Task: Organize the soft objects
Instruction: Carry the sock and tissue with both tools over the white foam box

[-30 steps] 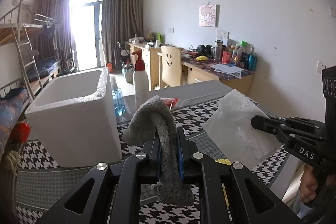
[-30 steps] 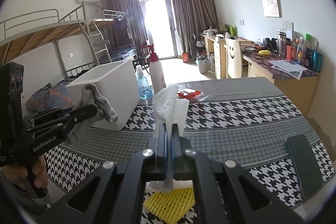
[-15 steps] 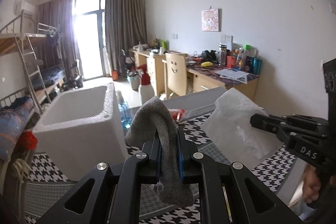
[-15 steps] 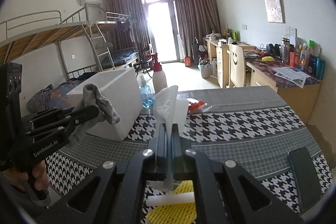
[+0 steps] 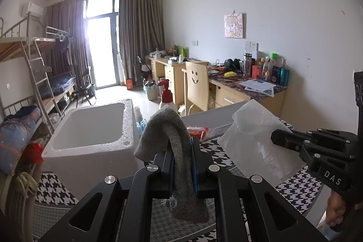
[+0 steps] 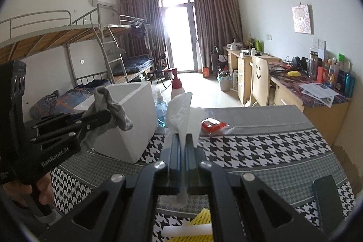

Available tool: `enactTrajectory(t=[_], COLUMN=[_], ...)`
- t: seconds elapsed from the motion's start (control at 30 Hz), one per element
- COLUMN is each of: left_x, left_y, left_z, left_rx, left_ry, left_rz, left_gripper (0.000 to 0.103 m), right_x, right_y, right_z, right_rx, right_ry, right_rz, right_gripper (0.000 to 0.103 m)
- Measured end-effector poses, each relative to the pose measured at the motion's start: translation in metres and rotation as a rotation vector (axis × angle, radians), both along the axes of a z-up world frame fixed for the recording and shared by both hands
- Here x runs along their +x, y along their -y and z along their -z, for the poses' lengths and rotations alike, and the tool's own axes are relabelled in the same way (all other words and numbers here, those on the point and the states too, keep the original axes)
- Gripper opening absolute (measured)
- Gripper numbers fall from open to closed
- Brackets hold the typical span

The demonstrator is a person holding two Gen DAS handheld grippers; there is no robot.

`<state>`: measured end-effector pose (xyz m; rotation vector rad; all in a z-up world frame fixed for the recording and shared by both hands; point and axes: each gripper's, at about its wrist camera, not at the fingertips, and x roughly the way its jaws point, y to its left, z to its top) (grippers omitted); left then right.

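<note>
Raised since the earlier frames: both grippers, with the table seen lower in each view. Left gripper [image 5: 182,152]: clamped on a grey sock [image 5: 172,140], carried beside the white foam box [image 5: 90,135] (open-topped). Right gripper [image 6: 182,144]: closed on a white foam sheet [image 6: 181,110], held above the houndstooth tablecloth [image 6: 261,151].
</note>
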<state>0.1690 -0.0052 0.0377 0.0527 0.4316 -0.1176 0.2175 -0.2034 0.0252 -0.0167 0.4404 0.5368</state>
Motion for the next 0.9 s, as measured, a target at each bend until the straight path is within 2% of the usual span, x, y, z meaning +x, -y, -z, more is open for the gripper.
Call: enactTrajectory(t=[0.9], left_x=[0.021], left_y=[-0.019], left_z=[-0.025], left_rx=[0.011], left_ry=[0.045], left_rz=[-0.043], left_gripper=[0.013], right_x=[0.025], right_y=[-0.024], right_z=[-0.032], right_rx=[0.005], right_ry=[0.029], right_rz=[-0.015], right_gripper=[0.005])
